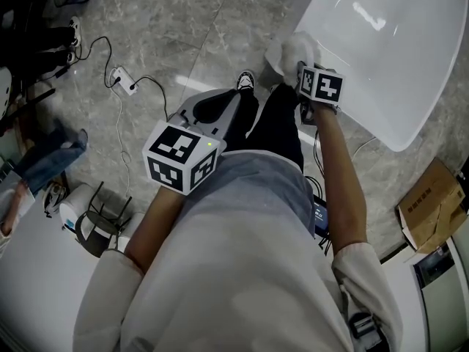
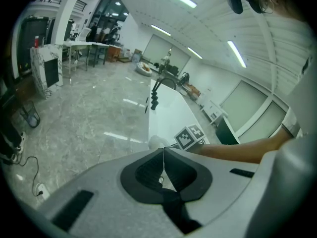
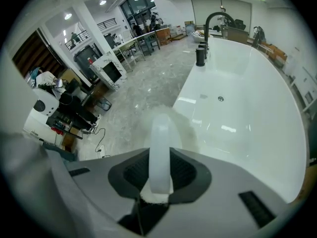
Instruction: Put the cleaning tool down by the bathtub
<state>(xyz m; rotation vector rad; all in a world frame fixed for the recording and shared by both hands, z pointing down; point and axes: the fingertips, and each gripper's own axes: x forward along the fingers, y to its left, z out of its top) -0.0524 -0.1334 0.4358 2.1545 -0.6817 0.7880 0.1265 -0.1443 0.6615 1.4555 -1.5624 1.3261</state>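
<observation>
Cleaning tool [image 3: 159, 155] is sitting in the right gripper [image 3: 159, 182]. The jaws are standing partly apart and pressing on the tool's white handle from both sides. The handle is running straight out along the line the gripper is pointing, and the soft white head is lying beyond the fingertips.

In the head view the right gripper [image 1: 304, 72] is pointing steeply down, and the cleaning tool [image 1: 297, 48] is showing as a white bundle at the outer edge of the bathtub [image 1: 396, 57], at its corner nearest the person. In the right gripper view the bathtub [image 3: 247, 123] is lying to the right of the tool, and the grey marble floor [image 3: 143, 98] is lying to the left and ahead. Whether the head is touching the rim or the floor cannot be told from either view.

The left gripper [image 2: 163, 155] is holding nothing. Its jaws are meeting at the tips with no object between them. In the head view the left gripper [image 1: 220, 107] is hanging over the person's legs, well apart from the tool, so the right hand is the working hand.

Judgement: the set-down is depending on the tool's long axis. With the handle aligned to the gripper and the head leading, lowering along that same line should be bringing the head to the floor just beside the tub wall. The jaws should be opening only once the tool is resting there.
</observation>
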